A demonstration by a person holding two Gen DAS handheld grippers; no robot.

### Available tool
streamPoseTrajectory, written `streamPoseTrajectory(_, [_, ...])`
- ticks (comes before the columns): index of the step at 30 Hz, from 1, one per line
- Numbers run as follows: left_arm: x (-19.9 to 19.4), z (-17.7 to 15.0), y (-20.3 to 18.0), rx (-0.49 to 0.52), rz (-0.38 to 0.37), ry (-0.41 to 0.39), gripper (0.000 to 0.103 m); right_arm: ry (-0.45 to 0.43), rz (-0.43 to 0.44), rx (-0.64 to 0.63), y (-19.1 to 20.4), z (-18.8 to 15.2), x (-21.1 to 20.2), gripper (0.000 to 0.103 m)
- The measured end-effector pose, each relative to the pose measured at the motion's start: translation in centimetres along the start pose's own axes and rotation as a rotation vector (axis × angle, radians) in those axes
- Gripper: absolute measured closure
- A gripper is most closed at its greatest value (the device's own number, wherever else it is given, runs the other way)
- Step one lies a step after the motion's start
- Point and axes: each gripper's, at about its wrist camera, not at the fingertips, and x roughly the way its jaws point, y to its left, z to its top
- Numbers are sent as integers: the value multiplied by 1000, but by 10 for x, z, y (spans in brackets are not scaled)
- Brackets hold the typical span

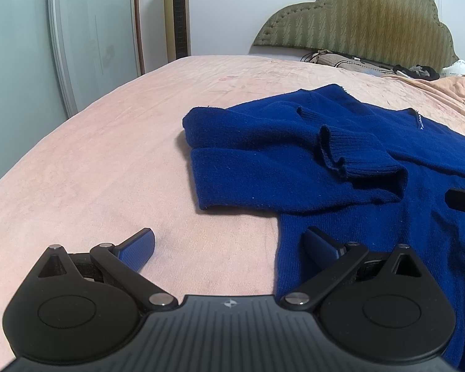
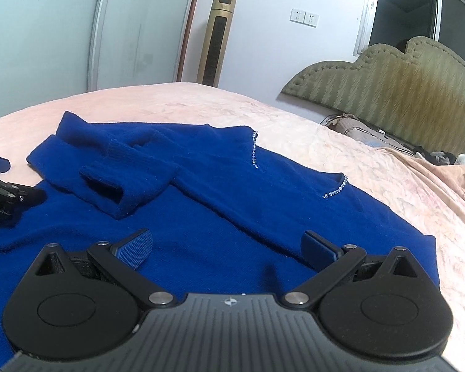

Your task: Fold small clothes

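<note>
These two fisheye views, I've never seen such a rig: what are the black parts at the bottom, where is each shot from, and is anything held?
Each picture comes from a camera mounted on a hand-held tool, looking forward along its two blue-padded fingers. The black parts are the tool's own body and linkages. The left tool is open above the edge of a blue sweater on a pink bedspread. The right tool is open above the same sweater, which has one sleeve folded across it. Neither tool holds anything.
</note>
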Motion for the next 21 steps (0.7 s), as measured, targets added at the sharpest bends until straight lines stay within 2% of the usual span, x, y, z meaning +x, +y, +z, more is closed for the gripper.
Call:
streamPoseTrajectory(9, [0, 0, 0, 0, -2, 0, 0, 66, -7, 53, -9, -5, 16, 0])
streamPoseTrajectory(16, [0, 0, 0, 0, -3, 0, 0, 112, 33, 103, -15, -11, 28, 0])
streamPoseTrajectory(21, [-1, 0, 0, 0, -4, 0, 0, 135, 83, 185, -28, -14, 35, 0])
